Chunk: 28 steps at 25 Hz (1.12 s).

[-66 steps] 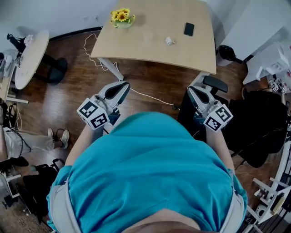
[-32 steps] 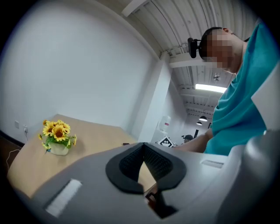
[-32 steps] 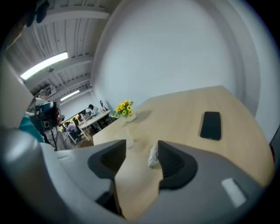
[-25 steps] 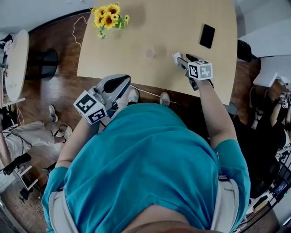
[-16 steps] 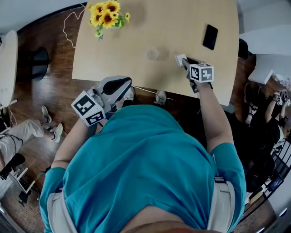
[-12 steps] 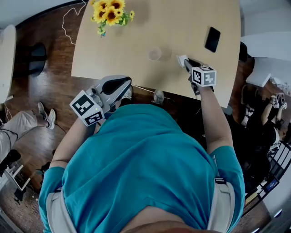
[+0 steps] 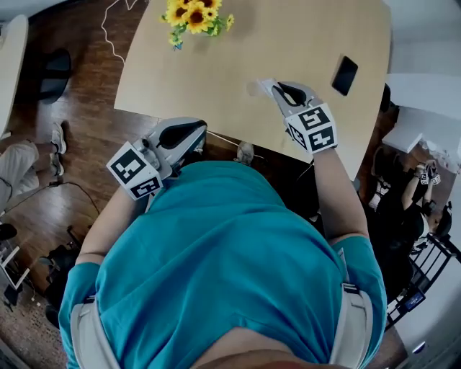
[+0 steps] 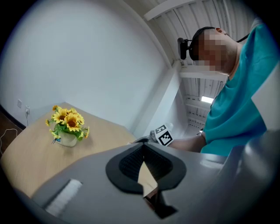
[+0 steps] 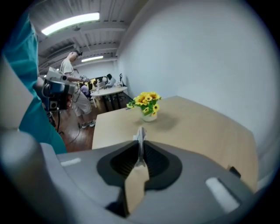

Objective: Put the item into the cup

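There, the small white item (image 9: 140, 134) stood pinched edge-on between the pads of the right gripper (image 7: 276, 89). Its jaws were clamped on the item, and only a thin upper edge poked out past them. In the head view the item sat over the tan table (image 7: 216, 65), not far from the edge nearest the person. A faint pale ring just left of it looked like the clear cup (image 7: 255, 88), though whether the two touched could not be told. Farther back on the table stood a pot of sunflowers (image 7: 193, 14), and off to the right lay a dark phone (image 7: 345, 75). The left gripper (image 7: 196, 135) hung well apart, off the table's edge above the wooden floor (image 7: 86, 108), its jaws pressed together on nothing. The person wore a teal shirt (image 7: 216, 267).
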Tool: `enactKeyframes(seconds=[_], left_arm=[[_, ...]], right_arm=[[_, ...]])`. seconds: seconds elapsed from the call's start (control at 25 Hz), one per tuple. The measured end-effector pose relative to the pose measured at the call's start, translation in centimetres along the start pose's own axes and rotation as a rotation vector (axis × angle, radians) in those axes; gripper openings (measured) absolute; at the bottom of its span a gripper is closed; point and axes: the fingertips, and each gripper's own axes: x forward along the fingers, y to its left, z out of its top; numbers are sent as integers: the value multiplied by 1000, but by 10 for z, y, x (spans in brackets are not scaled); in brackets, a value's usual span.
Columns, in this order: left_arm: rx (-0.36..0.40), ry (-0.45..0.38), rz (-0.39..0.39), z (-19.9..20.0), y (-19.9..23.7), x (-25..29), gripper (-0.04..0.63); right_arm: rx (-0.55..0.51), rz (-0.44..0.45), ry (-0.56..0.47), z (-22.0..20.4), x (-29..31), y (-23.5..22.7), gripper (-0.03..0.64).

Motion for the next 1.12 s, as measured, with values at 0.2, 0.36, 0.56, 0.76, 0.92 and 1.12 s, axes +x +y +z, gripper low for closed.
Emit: enactKeyframes(seconds=[0.2, 0.36, 0.56, 0.76, 0.92, 1.12], left_arm=[[-14, -18, 28, -2, 7, -12, 2], [-25, -28, 49, -4, 14, -22, 2], [-33, -38, 64, -4, 19, -30, 2], [-37, -40, 69, -7, 21, -33, 2], [-39, -42, 73, -8, 22, -34, 2], [-40, -43, 71, -7, 21, -35, 2]], right_arm=[[-116, 21, 125, -8, 35, 13, 40], [-131, 22, 192, -23, 52, 13, 38], [-160, 26, 246, -29, 67, 15, 39], [-201, 33, 310, -42, 82, 16, 39], [-219, 41, 347, -49, 91, 17, 39], [-270, 43, 372, -50, 98, 19, 37]])
